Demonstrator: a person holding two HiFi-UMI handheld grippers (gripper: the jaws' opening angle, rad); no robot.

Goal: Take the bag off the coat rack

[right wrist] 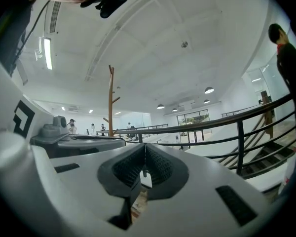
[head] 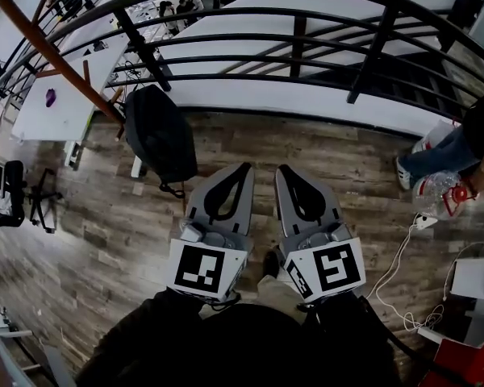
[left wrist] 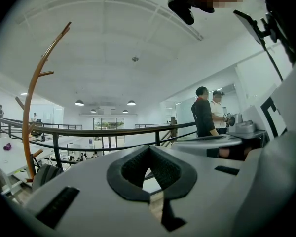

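A wooden coat rack (head: 60,59) slants across the head view's upper left, and a black bag (head: 160,135) sits low against it near the floor. Which peg carries the bag is hidden. My left gripper (head: 245,168) and right gripper (head: 281,169) are held side by side in the lower middle, both shut and empty, well short of the bag on its right. In the left gripper view the rack (left wrist: 28,127) curves up at the left with the bag (left wrist: 43,174) at its foot, beyond the shut left gripper (left wrist: 149,148). The right gripper view shows the rack (right wrist: 110,102) far behind the shut right gripper (right wrist: 145,146).
A black metal railing (head: 298,35) runs behind the rack. At the right sits a person (head: 448,156) beside a clear plastic container (head: 437,193), with white cables (head: 399,272) on the wood floor. An office chair (head: 32,196) and a white table (head: 52,103) stand at the left.
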